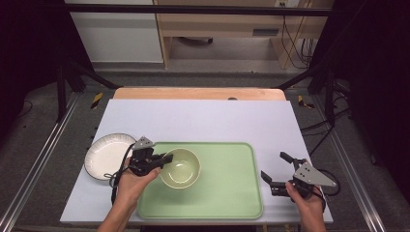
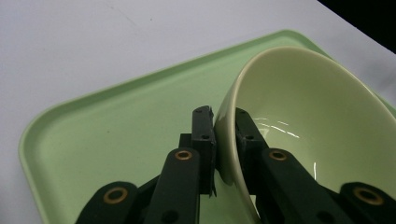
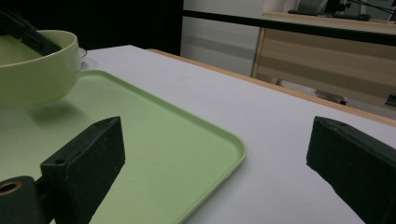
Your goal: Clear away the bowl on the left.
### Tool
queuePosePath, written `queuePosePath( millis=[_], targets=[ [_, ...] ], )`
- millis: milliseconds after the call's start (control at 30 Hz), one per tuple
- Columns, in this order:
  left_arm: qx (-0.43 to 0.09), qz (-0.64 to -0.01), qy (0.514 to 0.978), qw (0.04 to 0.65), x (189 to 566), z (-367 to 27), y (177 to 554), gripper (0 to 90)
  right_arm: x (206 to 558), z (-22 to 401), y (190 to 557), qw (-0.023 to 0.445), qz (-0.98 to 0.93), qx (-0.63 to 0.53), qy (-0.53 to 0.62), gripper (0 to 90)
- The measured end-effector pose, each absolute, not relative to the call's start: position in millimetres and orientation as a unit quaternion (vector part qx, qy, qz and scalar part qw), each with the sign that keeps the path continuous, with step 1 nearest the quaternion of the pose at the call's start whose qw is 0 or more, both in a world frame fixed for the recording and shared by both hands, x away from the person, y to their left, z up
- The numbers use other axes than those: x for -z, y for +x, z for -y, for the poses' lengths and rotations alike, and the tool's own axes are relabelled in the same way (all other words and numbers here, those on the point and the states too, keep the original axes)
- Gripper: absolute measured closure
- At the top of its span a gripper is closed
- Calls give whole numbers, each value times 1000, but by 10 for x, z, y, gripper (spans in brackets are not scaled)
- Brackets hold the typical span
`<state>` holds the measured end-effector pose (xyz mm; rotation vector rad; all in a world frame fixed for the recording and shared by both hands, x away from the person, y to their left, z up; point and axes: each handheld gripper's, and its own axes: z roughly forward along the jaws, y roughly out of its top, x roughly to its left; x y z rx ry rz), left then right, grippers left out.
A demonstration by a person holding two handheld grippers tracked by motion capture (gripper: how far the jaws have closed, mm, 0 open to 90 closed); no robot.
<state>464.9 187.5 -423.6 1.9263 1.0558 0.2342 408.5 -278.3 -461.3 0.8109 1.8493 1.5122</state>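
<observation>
A pale green bowl (image 1: 181, 167) hangs just above the left part of a green tray (image 1: 227, 193), casting a shadow on it. My left gripper (image 1: 166, 159) is shut on the bowl's left rim; in the left gripper view the rim (image 2: 225, 122) is pinched between the two jaws, one inside and one outside the bowl (image 2: 308, 116). My right gripper (image 1: 275, 166) stands open beside the tray's right edge, with nothing between its jaws. The right gripper view shows the bowl (image 3: 37, 70) at far left above the tray (image 3: 154, 140).
A white plate (image 1: 107, 155) lies on the white table cover (image 1: 203, 118) left of the tray. Black frame rails flank the table on both sides. A wooden desk and cables stand beyond the far edge.
</observation>
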Motion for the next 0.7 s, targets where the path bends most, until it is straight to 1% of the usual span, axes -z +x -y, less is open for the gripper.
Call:
queuePosePath(
  millis=[700],
  targets=[
    [-75,-410,794,443,4329,-1598,4627,817,4615,2778,4086,304,-699,-569,308,45]
  ],
)
